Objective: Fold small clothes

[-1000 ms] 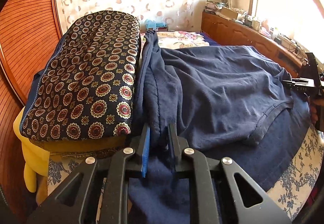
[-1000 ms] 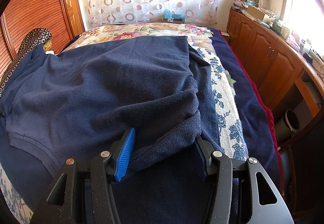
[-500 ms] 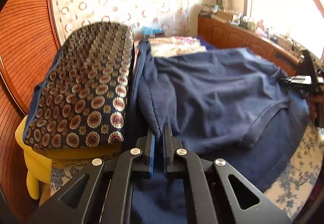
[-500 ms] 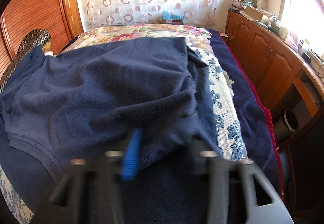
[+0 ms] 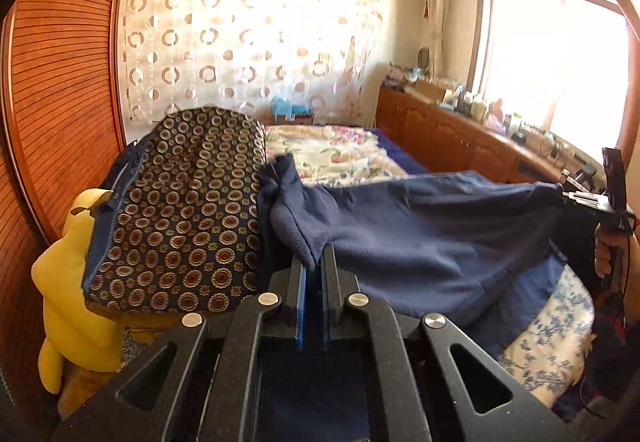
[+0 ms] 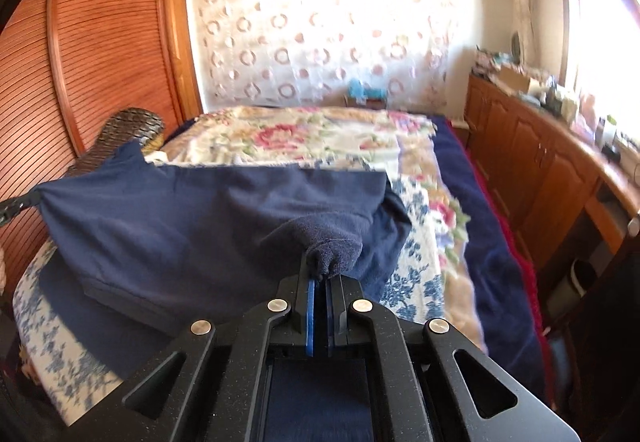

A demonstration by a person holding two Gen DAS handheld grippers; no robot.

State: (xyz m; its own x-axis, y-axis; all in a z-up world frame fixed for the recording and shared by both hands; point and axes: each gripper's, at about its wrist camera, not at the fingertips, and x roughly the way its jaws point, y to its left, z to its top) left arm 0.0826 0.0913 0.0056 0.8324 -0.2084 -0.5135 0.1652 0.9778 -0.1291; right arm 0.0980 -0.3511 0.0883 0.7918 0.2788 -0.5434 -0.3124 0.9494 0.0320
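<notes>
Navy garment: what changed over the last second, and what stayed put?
Both grippers closed on the navy garment: the left gripper and right gripper each pinched an edge and lifted it off the bed, stretched between them. The patterned cushion and yellow plush toy stayed put.

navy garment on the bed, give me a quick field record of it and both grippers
garment: navy fleece garment, stretched between both grippers, partly raised off the bed
left gripper: shut on one end of the garment
right gripper: shut on a bunched end
surface: floral bedspread
beside left gripper: patterned cushion, yellow plush toy
fold state: not yet folded
</notes>
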